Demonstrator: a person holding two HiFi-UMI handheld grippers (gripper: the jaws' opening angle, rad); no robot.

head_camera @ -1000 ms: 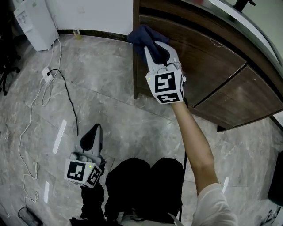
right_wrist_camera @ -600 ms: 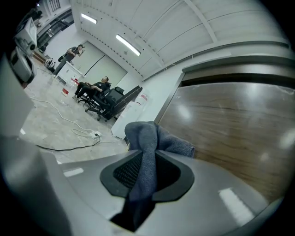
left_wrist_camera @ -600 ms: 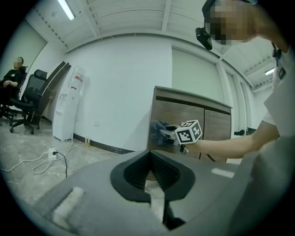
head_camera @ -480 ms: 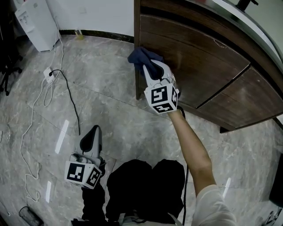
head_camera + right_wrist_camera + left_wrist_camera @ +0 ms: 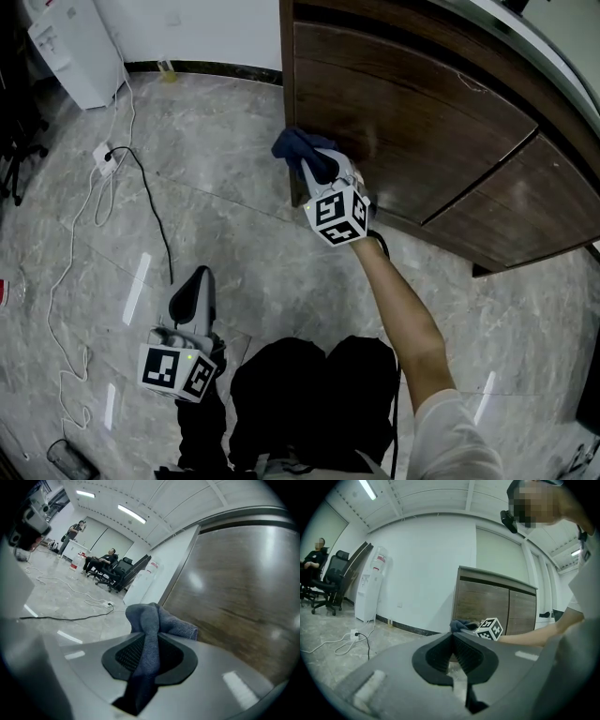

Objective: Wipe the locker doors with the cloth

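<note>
Cloth point(image 5: 292, 143) of dark blue fabric is pinched in the right tool point(image 5: 314, 167). In the right gripper view we see a fold of it running down between the two ribbed pads and a bunched end bulging past the tips. That bunch sits at the front face of the locker point(image 5: 441, 141), low on the left-hand door point(image 5: 394, 103) and close to the locker's left edge. It lies against the wood or just short of it, and we cannot confirm contact. The door is dark brown wood grain, and a second door point(image 5: 525, 202) adjoins it to the right, with a thin seam between them.

The right tool points toward the locker front, its marker cube point(image 5: 337, 214) facing up at us, and a bare forearm point(image 5: 398, 305) extends behind it.

The left tool point(image 5: 197, 283) hangs well away from the locker, over the grey marble floor point(image 5: 234, 187). In the left gripper view its jaws are pressed together at the tips with nothing between them.

A black cable point(image 5: 150, 220) runs across the floor to a white power strip point(image 5: 101, 155), well left of the locker. A white appliance point(image 5: 70, 47) stands against the wall further left still.
</note>
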